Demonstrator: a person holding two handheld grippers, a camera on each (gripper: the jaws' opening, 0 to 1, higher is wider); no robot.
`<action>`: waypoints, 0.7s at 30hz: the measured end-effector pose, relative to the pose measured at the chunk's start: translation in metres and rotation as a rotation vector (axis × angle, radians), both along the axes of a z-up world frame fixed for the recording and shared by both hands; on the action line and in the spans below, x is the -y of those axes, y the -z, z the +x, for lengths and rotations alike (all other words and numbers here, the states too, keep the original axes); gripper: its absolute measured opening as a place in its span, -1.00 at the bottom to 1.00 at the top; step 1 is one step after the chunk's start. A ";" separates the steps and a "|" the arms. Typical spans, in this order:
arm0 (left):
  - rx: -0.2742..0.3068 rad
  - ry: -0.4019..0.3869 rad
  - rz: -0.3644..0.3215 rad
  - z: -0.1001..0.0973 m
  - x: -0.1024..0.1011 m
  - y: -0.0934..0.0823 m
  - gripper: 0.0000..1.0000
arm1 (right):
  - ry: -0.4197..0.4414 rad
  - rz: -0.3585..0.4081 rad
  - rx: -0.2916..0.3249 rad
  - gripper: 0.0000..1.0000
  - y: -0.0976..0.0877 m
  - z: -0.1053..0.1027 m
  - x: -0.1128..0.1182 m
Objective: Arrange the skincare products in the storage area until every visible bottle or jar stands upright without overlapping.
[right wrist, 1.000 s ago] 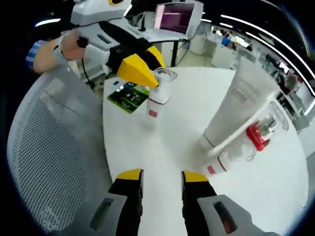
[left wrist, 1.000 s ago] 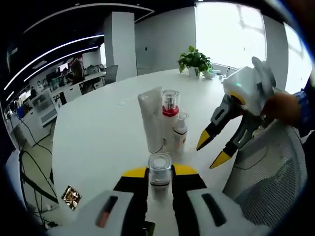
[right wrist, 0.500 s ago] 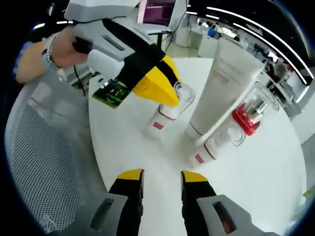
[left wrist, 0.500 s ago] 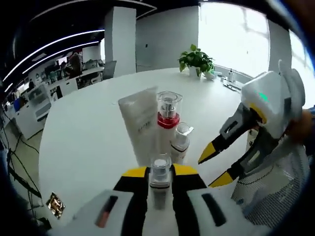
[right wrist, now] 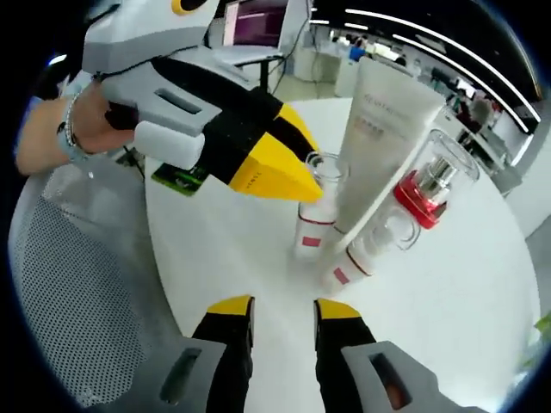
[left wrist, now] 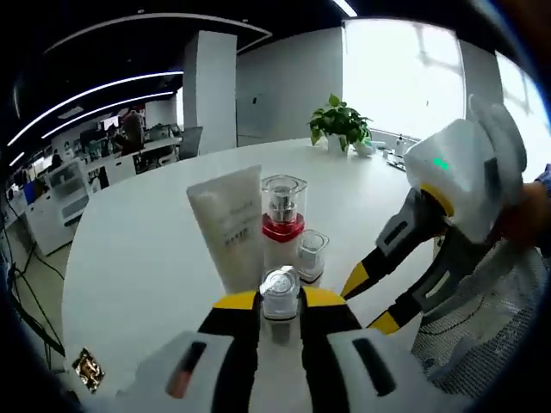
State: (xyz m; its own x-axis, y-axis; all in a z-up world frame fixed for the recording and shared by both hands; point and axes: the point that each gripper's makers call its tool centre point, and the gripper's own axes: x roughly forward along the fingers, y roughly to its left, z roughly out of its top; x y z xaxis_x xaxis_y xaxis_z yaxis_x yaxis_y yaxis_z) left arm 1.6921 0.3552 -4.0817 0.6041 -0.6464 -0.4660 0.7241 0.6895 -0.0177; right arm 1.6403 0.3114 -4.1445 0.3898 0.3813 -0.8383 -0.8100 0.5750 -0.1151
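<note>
**Gripping a small jar beside the cluster**

Clamping down on a small clear-capped bottle [left wrist: 279,295], the left gripper [left wrist: 279,303] has its yellow-tipped jaws pressed against both sides of it, holding it upright just in front of the other products on the round white table [left wrist: 138,249]. Right behind stands a white tube [left wrist: 231,225], cap down, with a red-collared pump bottle [left wrist: 282,219] next to it and a smaller clear-capped bottle [left wrist: 310,255] tucked in front of that one. All four sit close together. Over from the right comes the right gripper [left wrist: 370,301], jaws parted and holding nothing, hovering near the cluster. From its own view, those jaws [right wrist: 281,308] stand apart over bare tabletop, the held bottle [right wrist: 317,215] beyond them beside the tube [right wrist: 372,138]. A potted plant [left wrist: 341,122] sits at the table's far edge.
</note>
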 end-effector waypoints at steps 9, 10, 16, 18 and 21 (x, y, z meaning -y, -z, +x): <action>-0.014 0.018 -0.018 -0.003 0.002 0.005 -0.72 | 0.021 -0.011 0.014 -0.55 -0.002 0.003 0.004; -0.022 0.019 -0.022 -0.003 0.003 0.006 -0.72 | 0.021 -0.011 0.014 -0.55 -0.002 0.003 0.004; -0.015 0.022 -0.017 -0.004 0.004 0.006 -0.71 | 0.017 0.004 0.028 -0.55 -0.005 0.002 -0.001; -0.020 0.021 -0.013 -0.003 0.004 0.008 -0.69 | 0.011 -0.001 0.025 -0.54 -0.004 0.002 -0.001; -0.028 0.018 -0.007 -0.003 0.003 0.011 -0.67 | 0.006 0.001 0.024 -0.54 -0.004 0.001 -0.002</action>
